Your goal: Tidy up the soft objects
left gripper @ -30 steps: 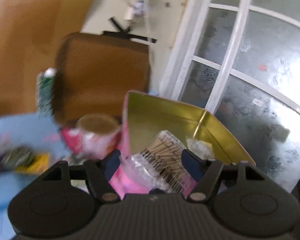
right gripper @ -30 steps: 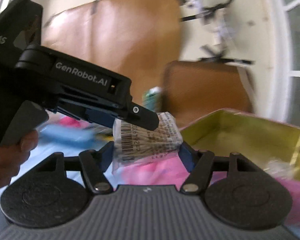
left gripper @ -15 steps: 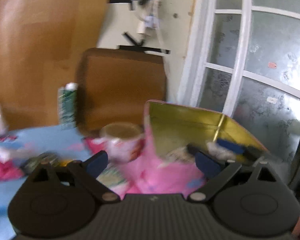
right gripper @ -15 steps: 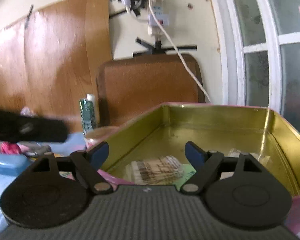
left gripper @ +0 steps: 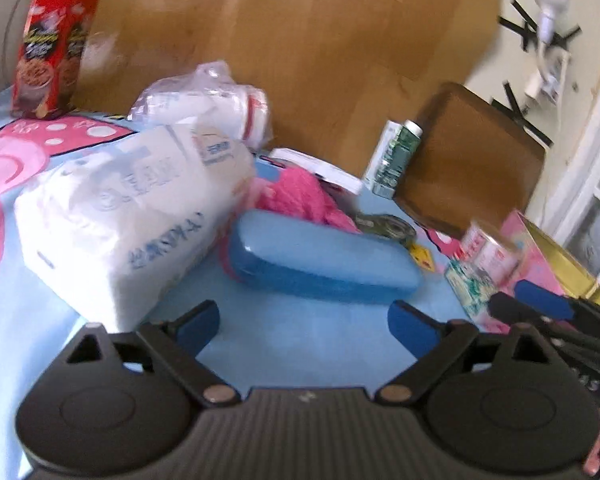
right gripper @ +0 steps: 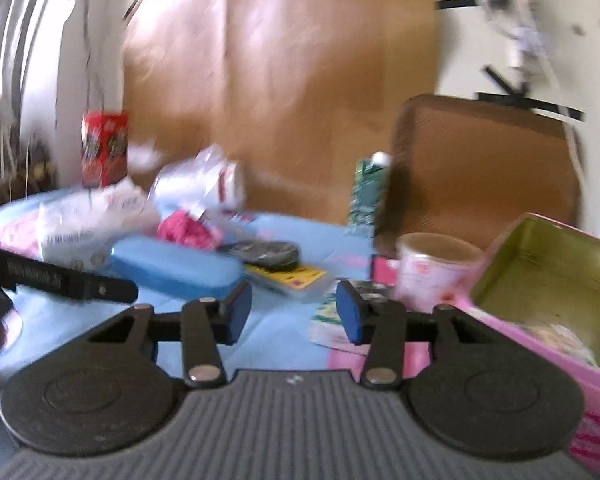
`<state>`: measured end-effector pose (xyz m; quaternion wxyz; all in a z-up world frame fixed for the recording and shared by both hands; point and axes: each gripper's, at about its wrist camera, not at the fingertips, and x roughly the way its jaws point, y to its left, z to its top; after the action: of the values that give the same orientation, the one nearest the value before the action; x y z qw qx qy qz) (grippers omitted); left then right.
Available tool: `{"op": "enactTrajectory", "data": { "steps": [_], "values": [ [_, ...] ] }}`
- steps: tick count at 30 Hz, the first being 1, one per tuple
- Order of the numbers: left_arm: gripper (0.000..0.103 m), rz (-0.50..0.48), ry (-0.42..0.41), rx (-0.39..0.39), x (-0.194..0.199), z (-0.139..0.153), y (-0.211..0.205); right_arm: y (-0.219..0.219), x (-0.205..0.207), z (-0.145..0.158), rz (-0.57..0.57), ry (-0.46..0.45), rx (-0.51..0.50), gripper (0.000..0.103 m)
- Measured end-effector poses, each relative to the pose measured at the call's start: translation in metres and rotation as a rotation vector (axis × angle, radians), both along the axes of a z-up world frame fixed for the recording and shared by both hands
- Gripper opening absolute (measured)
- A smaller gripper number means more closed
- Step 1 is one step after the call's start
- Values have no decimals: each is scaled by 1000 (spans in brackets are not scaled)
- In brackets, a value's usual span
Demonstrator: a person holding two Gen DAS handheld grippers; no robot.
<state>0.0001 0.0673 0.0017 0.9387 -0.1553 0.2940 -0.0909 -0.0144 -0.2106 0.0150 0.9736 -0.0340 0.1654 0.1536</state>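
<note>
My left gripper (left gripper: 304,320) hovers over the blue sheet with its jaws wide, closing slightly, nothing between them. Just beyond it lie a white tissue pack (left gripper: 128,216), a blue hard case (left gripper: 320,260), a pink cloth (left gripper: 300,196) and a clear bag of white rolls (left gripper: 212,96). My right gripper (right gripper: 293,310) is closing, half-way in, and empty. The pink tin (right gripper: 548,280) with a gold inside stands at its right, with a cotton-swab packet (right gripper: 556,334) lying in it. The left gripper's black finger (right gripper: 60,280) reaches in from the left edge of the right wrist view.
A red snack box (left gripper: 52,52) stands at the far left by the wooden board. A green-white carton (left gripper: 396,160), a brown chair back (right gripper: 484,176), a paper cup (right gripper: 432,268), a round dark tin (right gripper: 268,254) and a yellow card (right gripper: 288,276) crowd the middle.
The left gripper let the swab packet go into the tin, opened and swung left toward the tissue pack. The right gripper turned left off the tin and its jaws narrowed.
</note>
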Motion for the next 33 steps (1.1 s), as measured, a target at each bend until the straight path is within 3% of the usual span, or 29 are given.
{"op": "enactTrajectory", "data": {
  "steps": [3,7,10,12,15,19,20,21,22,23,28,33],
  "values": [
    [96,-25,-14,15,-2,1,-4,17,23,4,12,28,-14,50],
    [97,-39,-62,29,-10,3,-11,22,66,19,-9,110,92,51],
    [98,-40,-95,11,-11,3,-6,37,87,29,54,173,133,52],
    [98,-35,-114,-19,-14,4,-2,57,86,35,117,140,98,58],
    [99,-19,-109,-53,-11,3,5,89,82,37,183,74,-23,57],
    [99,-5,-107,-78,-11,2,8,118,106,30,199,98,-138,54],
    [99,-6,-109,-80,-12,2,8,121,114,26,186,108,-164,44],
    [99,-6,-112,-81,-12,2,8,121,123,22,174,122,-179,22],
    [99,-8,-113,-82,-12,2,9,118,129,19,166,144,-175,19],
    [99,-6,-114,-83,-13,2,7,111,131,18,158,155,-149,3],
    [100,-10,-104,-92,-10,1,10,74,99,31,109,78,-79,3],
    [100,-19,-85,-116,-8,1,14,22,32,36,115,10,-64,2]
  ]
}}
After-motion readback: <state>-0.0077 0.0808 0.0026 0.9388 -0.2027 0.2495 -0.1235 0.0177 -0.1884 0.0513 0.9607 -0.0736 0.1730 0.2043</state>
